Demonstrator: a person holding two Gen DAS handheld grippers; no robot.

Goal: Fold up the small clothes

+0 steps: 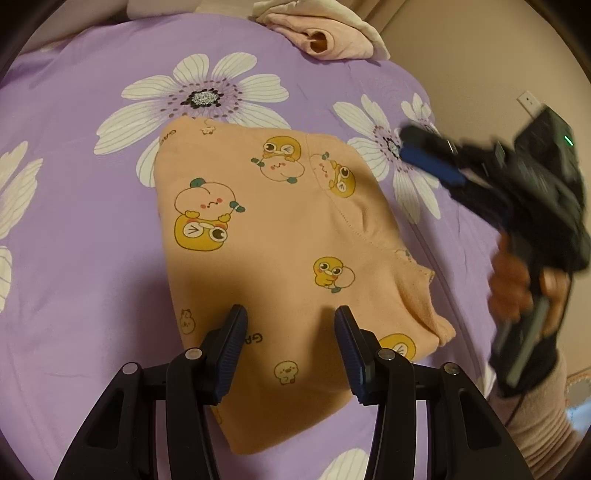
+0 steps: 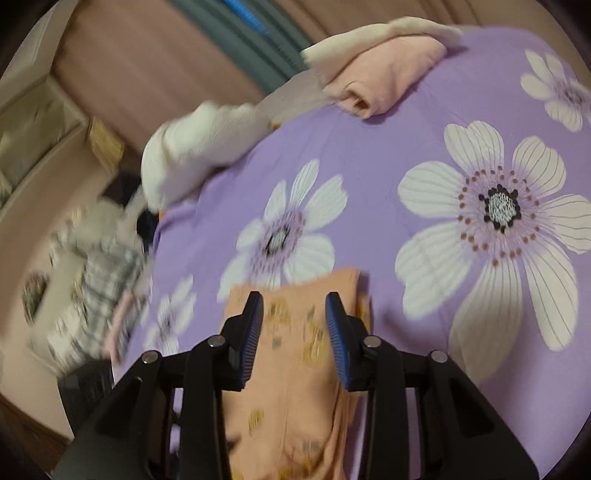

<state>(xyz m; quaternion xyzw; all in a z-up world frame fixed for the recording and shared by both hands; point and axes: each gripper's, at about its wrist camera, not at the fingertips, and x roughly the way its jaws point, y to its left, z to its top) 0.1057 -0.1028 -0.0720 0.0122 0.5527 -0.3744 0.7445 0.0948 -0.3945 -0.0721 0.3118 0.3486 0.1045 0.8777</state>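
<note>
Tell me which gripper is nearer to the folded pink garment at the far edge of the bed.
Right. The right gripper hangs past the orange garment's far side, toward the pink garment; the left gripper hovers over its near end.

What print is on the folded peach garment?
Cartoon yellow ducks and pale peach characters on the folded peach garment; clearest in the left wrist view.

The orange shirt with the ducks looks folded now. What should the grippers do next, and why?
Probably pick the shirt up with the left gripper, open just above it, and move it to the folded pile at the bed's far edge. The shirt already lies in a neat rectangle.
</note>
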